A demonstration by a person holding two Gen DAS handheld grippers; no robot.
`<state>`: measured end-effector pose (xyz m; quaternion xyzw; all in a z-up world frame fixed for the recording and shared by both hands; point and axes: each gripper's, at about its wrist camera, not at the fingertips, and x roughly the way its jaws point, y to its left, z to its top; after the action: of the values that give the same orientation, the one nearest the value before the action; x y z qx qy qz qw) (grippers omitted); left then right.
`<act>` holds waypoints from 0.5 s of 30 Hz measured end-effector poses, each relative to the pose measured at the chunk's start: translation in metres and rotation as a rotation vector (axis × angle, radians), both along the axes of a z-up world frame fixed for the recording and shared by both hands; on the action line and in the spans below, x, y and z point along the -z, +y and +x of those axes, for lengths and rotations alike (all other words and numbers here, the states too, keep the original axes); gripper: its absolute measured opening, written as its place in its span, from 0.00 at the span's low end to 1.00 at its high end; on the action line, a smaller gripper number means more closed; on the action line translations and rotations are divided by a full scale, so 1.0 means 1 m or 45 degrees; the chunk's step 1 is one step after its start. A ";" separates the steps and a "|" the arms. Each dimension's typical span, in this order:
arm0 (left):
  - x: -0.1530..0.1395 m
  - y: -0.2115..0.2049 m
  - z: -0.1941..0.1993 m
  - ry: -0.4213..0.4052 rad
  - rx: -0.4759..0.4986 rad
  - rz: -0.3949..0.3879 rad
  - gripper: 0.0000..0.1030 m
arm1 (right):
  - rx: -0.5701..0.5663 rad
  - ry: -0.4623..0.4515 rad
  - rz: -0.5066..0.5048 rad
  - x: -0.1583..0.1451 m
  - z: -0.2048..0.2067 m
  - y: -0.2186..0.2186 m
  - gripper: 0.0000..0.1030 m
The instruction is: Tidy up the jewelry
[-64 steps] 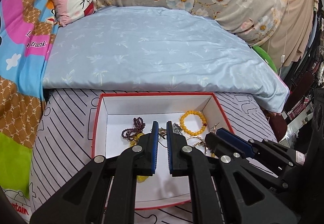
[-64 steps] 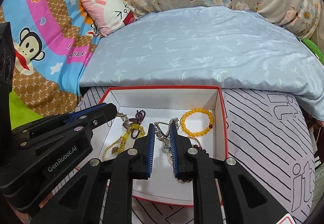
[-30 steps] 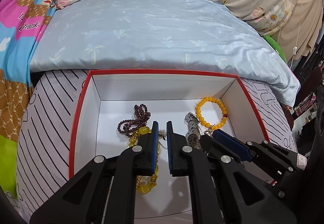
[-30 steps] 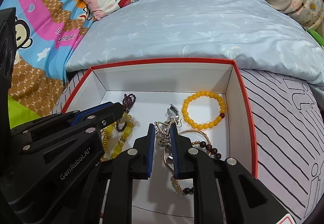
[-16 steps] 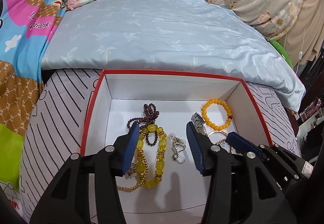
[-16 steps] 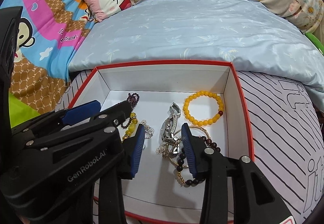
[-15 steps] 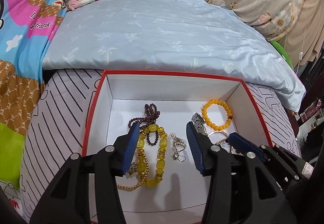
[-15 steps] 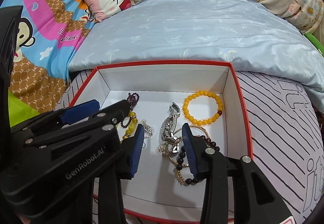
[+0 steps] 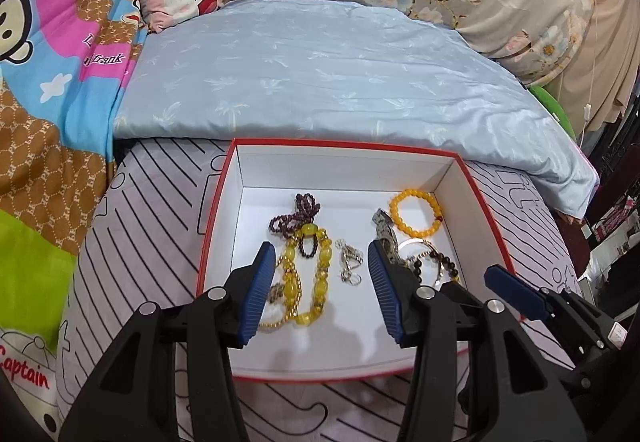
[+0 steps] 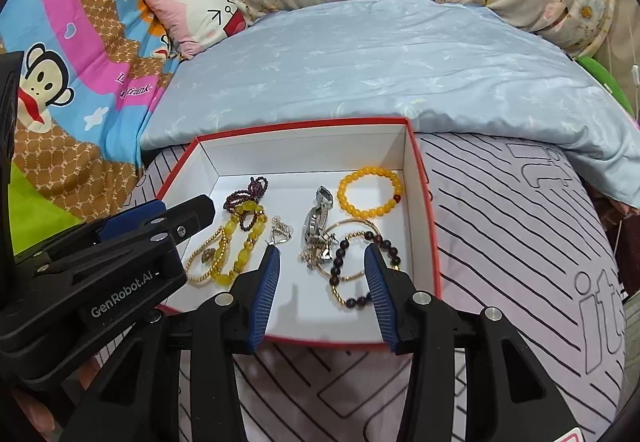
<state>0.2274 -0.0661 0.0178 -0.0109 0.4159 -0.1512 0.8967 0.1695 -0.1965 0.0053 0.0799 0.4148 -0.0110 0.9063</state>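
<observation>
A shallow white cardboard box with a red rim [image 9: 472, 178] is seen on a striped lilac bedcover [image 9: 152, 210], and all the jewelry lies loose on its floor. To the left, a chunky yellow bead necklace [image 9: 310, 274] overlaps a dark purple bead strand [image 9: 296, 216]; a small silver clasp piece [image 9: 349, 262] lies in the middle. To the right, a silver metal watch [image 10: 316, 220], a thin gold bangle [image 10: 354, 226] and a dark brown bead bracelet [image 10: 352, 270] are tangled together, while an orange bead bracelet [image 10: 370, 192] lies apart near the far right corner.

The left tool [image 9: 322, 284] is held spread above the necklace and clasp, with nothing pinched. The right tool [image 10: 320, 282] is opening over the tangle, and nothing is pressed between its pads.

The beaded pieces are judged light, limp and smooth, so they are likely to sag and slip; a grip across the string between two beads would be preferred. The watch is stiffer and heavier and would best be taken across its band. Snagging within the tangle is to be expected.
</observation>
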 end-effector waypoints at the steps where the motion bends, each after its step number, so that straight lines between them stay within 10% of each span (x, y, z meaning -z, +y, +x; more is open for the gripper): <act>1: -0.001 0.001 -0.004 0.001 0.000 -0.001 0.45 | 0.005 -0.001 -0.002 -0.001 -0.005 0.000 0.43; 15: -0.001 0.016 -0.056 0.017 -0.012 0.016 0.53 | 0.028 -0.010 -0.086 -0.008 -0.056 0.013 0.53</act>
<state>0.1712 -0.0506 0.0193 -0.0080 0.4229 -0.1444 0.8946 0.1139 -0.1834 0.0133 0.0539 0.4097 -0.0349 0.9100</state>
